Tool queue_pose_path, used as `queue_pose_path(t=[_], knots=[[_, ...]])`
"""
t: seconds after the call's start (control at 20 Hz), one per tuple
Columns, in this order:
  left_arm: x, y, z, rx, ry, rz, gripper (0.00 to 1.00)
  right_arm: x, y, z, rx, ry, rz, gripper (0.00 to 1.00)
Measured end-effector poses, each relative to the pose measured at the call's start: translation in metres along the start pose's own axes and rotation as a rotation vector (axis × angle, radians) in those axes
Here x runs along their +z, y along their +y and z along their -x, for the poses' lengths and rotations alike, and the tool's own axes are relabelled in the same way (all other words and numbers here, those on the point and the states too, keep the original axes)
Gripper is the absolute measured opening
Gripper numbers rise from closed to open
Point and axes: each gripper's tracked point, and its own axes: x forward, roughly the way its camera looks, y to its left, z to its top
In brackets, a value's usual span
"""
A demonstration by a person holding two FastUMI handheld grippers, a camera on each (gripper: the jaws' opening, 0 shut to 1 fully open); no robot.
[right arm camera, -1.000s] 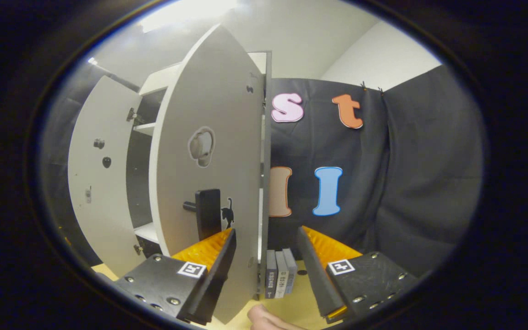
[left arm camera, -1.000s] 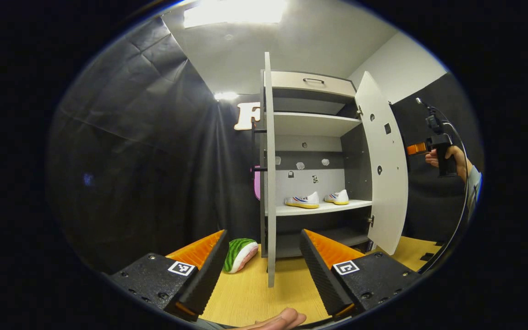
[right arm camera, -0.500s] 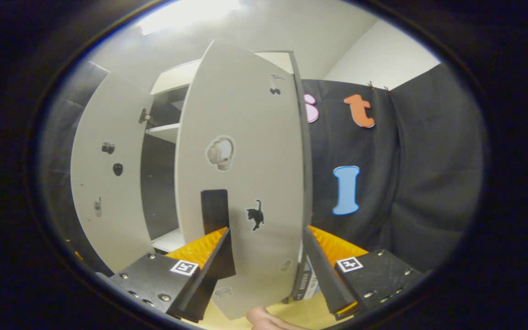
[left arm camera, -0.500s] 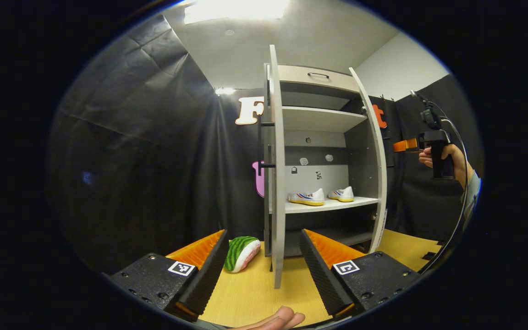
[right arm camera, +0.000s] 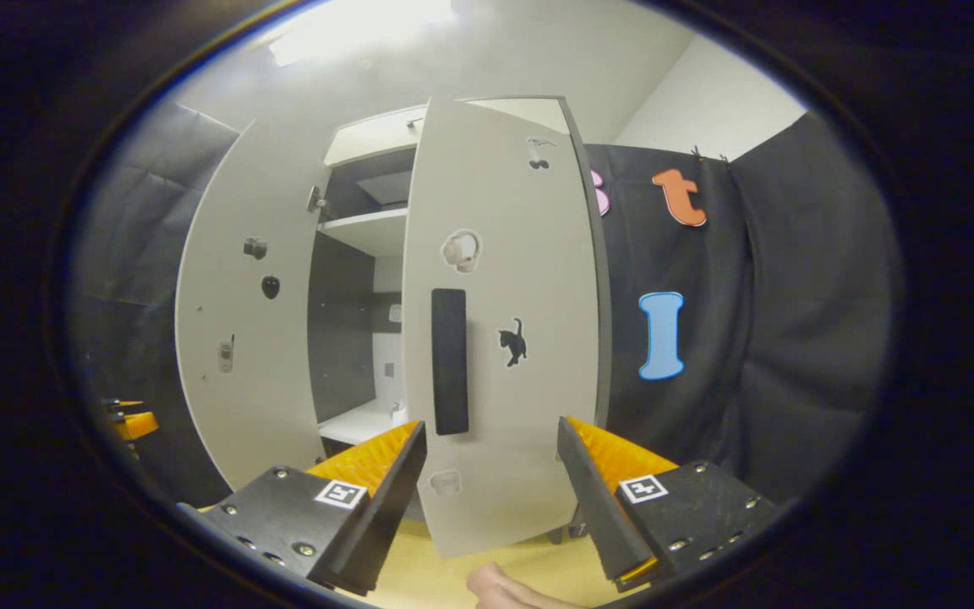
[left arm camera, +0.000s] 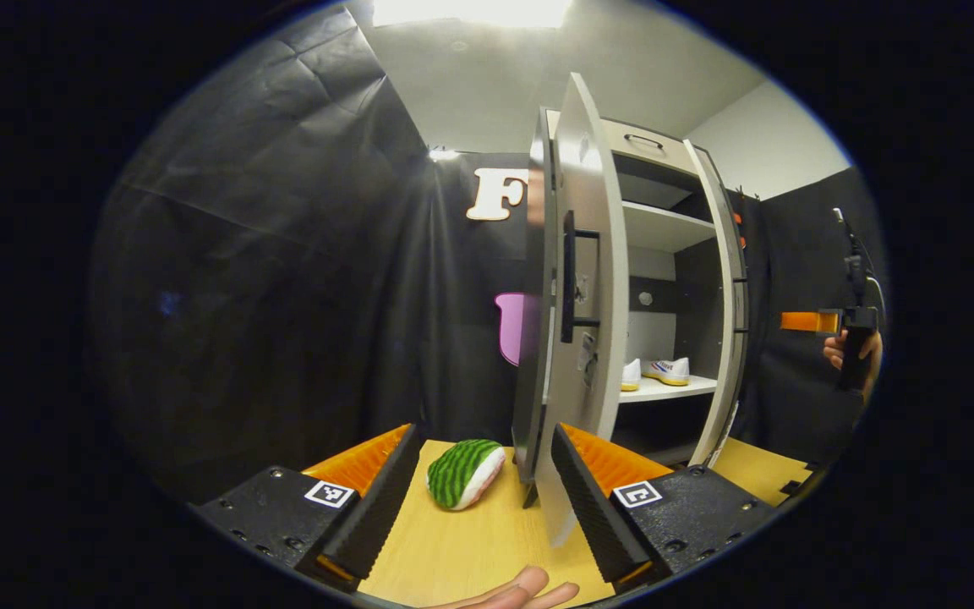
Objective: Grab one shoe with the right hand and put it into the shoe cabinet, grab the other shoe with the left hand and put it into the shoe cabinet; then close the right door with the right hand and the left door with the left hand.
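left gripper view: two shoes point(left arm camera: 664, 370) on one shelf point(left arm camera: 664, 388), two doors ajar, both claws gaping, empty

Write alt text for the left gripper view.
A white shoe cabinet stands with both doors ajar, two white shoes on its shelf. The open left gripper sits near the left door; a watermelon-patterned plush lies on the wooden floor.

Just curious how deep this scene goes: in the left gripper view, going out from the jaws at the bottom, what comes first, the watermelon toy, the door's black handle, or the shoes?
1. Watermelon toy, on the tabletop between the jaws.
2. Black handle, on the left door, higher up.
3. Shoes, deep inside on the cabinet shelf.
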Motion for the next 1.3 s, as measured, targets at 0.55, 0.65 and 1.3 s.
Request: queue_pose_path(t=[0.55, 0.65, 1.3], knots=[[0.065, 0.031, -0.077, 0.063, 0.007, -0.052, 0.92, -0.025, 0.015, 0.048, 0.039, -0.028, -0.023, 0.93], [0.075, 0.014, -0.090, 0.021, 0.010, -0.032, 0.93, -0.028, 0.013, 0.052, 0.035, -0.035, -0.021, 0.89], [0.102, -0.050, -0.103, -0.032, 0.011, -0.098, 0.89, -0.060, 0.042, 0.089, 0.118, -0.061, -0.027, 0.93]])
